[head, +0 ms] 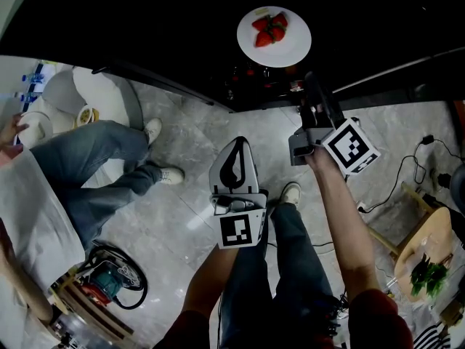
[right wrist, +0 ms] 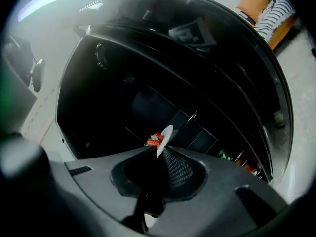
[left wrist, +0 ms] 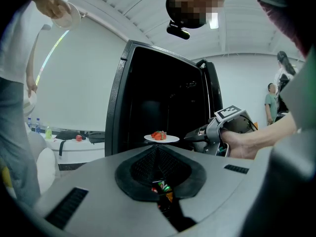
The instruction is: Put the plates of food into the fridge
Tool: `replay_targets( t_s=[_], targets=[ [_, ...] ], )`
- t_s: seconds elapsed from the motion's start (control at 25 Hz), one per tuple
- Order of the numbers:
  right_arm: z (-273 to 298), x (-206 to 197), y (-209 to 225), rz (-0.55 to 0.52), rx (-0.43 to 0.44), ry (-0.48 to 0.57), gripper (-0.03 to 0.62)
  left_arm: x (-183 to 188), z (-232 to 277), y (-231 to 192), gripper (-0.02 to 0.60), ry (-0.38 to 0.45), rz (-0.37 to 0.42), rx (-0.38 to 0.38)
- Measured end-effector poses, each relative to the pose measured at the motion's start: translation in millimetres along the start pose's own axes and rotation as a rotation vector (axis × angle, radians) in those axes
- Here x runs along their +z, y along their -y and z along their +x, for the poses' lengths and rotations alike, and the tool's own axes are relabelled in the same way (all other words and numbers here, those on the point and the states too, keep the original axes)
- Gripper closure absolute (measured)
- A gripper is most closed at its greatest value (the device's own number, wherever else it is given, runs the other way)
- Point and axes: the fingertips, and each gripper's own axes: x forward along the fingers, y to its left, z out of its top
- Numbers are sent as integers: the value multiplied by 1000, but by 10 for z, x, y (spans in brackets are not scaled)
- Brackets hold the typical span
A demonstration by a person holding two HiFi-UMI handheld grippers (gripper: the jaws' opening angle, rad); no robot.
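Reaching into the dark fridge (head: 145, 20), the right tongs (right wrist: 160, 149) pinch the rim of the white plate (head: 298, 46) of strawberries (head: 269, 30); whatever lies beneath it is lost in shadow. The left tongs (left wrist: 158, 152) hang lower, closed tight on nothing.

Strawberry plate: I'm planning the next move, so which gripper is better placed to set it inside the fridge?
Right. The right gripper is shut on the plate at the open fridge; the left gripper, shut and empty, sits farther back.
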Motion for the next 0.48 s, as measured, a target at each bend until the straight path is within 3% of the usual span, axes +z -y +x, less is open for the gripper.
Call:
replay_targets(
  t_s=[0.48],
  targets=[
    [18, -122, -207, -274, 30, -45, 583, -1, -7, -21, 575, -2, -2, 8]
  ],
)
